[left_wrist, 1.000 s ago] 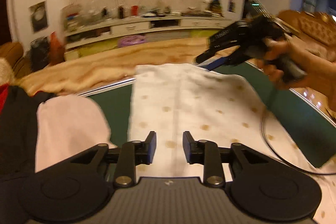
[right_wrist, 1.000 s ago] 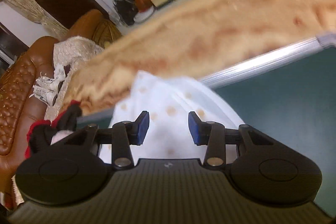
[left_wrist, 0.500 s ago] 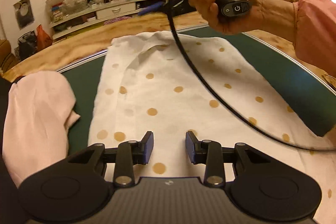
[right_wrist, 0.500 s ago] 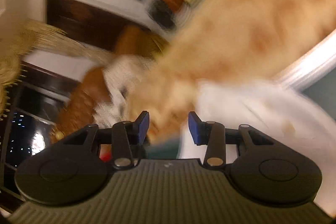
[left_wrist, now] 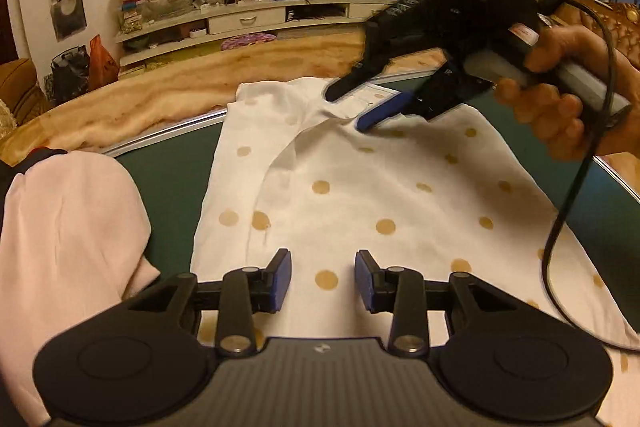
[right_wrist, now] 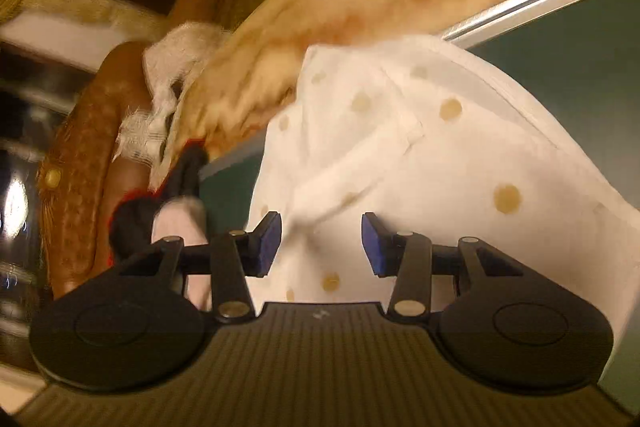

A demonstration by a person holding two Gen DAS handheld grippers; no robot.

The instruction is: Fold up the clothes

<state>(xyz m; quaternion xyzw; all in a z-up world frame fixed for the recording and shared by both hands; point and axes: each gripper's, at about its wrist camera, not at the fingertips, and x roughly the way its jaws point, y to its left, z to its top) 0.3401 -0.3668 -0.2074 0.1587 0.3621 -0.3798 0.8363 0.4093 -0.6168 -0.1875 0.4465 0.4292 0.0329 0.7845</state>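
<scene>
A white garment with tan polka dots (left_wrist: 360,195) lies spread on the green table (left_wrist: 172,167). My left gripper (left_wrist: 322,281) is open and empty, low over the garment's near edge. My right gripper (left_wrist: 346,109) shows in the left wrist view, held in a hand, open, its fingers straddling the garment's far collar area. In the right wrist view the right gripper (right_wrist: 320,245) is open just above a raised fold of the garment (right_wrist: 420,155).
A pink garment (left_wrist: 68,227) lies on the table at the left, beside dark clothing (right_wrist: 136,223). A tan fuzzy blanket (left_wrist: 180,91) runs along the table's far edge. The right gripper's black cable (left_wrist: 560,227) trails over the garment's right side.
The right gripper has come down from above the table to the garment's far collar end. The left gripper has stayed open at the near edge.
</scene>
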